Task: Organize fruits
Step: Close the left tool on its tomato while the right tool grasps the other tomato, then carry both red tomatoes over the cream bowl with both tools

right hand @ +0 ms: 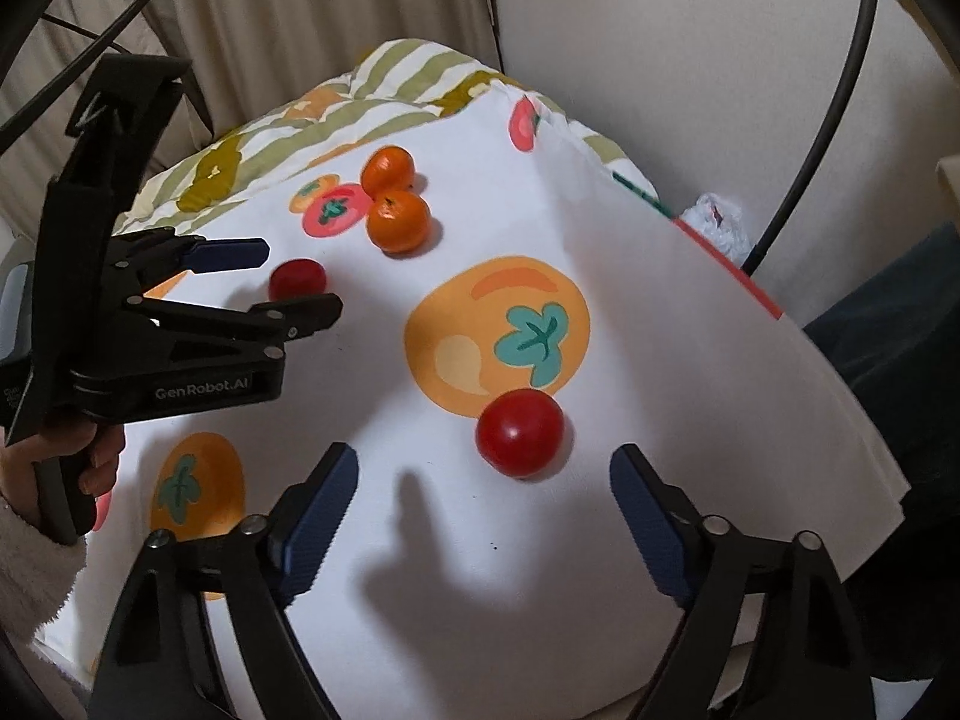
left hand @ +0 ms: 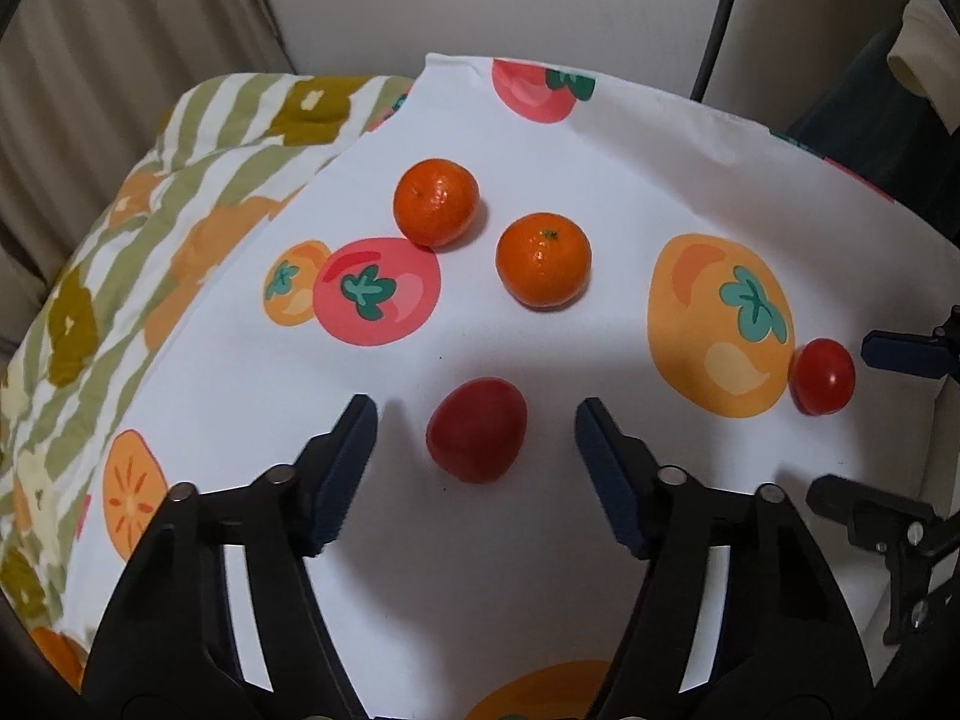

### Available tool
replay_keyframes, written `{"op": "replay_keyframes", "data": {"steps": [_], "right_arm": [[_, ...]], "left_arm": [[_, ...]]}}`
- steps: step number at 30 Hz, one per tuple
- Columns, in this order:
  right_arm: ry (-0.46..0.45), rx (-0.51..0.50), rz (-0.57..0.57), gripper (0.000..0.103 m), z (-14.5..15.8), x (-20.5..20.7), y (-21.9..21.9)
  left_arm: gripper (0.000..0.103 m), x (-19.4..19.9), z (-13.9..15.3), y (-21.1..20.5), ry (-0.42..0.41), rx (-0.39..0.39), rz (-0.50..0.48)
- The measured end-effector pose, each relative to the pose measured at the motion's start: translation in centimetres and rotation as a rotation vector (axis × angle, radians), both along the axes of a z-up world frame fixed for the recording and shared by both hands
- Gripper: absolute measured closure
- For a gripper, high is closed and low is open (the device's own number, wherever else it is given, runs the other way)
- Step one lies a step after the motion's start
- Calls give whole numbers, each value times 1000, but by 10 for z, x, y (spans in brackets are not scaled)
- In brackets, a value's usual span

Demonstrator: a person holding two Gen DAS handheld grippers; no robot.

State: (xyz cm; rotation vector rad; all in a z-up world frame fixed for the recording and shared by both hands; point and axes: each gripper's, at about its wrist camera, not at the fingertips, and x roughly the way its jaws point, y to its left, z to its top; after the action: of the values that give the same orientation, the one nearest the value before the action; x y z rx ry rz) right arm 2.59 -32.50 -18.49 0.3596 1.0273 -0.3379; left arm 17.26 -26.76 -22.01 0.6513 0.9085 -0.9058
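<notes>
Your left tongs [left hand: 474, 420] stand released around one tomato [left hand: 477, 429]; your right tongs [right hand: 483, 468] stand released before another tomato [right hand: 519, 432]. The worktop [right hand: 600, 540] lies hidden under cloth, and the cloth's near edge is cut off.

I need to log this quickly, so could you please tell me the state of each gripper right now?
Left gripper: open, holding nothing; a red tomato lies between its fingers, untouched.
Right gripper: open, holding nothing; another red tomato lies just ahead.
</notes>
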Motion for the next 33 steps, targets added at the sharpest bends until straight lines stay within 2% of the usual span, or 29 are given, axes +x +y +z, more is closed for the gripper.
{"op": "replay_keyframes", "data": {"steps": [3,5,8,20,26,28,33], "right_arm": [[5,7,-13,26,-4,0,-4],[6,8,-17,27,-5,-1,-7],[10,8,-21,34,-6,-2,-9],[9,-6,-3,47,-9,4,-9],[18,-23,8,60,-10,7,-9],[19,-27,13,67,-11,7,-9],[22,-41,31,72,-10,9,-10]], "left_arm": [[40,3,-2,0,10,-1,7],[53,4,-2,0,23,-7,9],[65,3,-2,1,44,-17,7],[66,7,0,6,53,0,47],[66,7,2,16,65,-10,84],[66,6,3,20,65,-12,96],[66,6,11,33,58,-25,144]]}}
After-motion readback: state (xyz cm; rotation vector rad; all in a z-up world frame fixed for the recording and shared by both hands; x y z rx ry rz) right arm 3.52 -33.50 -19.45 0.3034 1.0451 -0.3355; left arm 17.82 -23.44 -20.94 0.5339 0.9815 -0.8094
